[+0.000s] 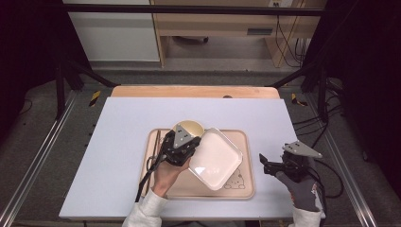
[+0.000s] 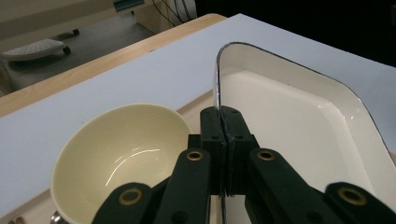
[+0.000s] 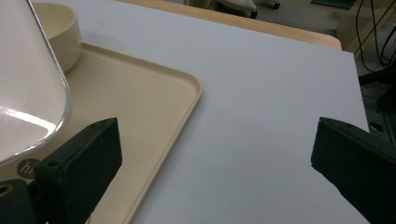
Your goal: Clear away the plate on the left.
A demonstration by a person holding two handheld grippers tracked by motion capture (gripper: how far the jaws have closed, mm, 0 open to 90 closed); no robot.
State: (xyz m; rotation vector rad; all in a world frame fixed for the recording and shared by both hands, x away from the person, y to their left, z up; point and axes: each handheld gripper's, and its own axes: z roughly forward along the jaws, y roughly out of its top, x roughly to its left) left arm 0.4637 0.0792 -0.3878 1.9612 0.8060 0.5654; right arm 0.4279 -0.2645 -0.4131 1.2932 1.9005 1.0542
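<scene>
A white square plate [image 1: 216, 157] hangs tilted above the beige tray [image 1: 246, 142], held by its rim. My left gripper [image 1: 189, 143] is shut on that rim; in the left gripper view the jaws pinch the plate's edge [image 2: 218, 84] at the left gripper [image 2: 224, 122]. A cream bowl [image 1: 190, 127] stands on the tray just behind the gripper, cream bowl [image 2: 116, 158] to the left of the jaws. My right gripper [image 1: 263, 163] stands open over the mat right of the tray, nothing between its jaws. The right gripper view shows the plate [image 3: 23, 79], the bowl [image 3: 56, 32] and the tray [image 3: 154, 107].
The tray lies on a white mat [image 1: 118, 142] that covers a wooden table [image 1: 194, 91]. Chopsticks [image 1: 156, 151] lie along the tray's left side. A small bear print [image 1: 235, 181] marks the tray's front right corner. Black frame posts stand at both sides.
</scene>
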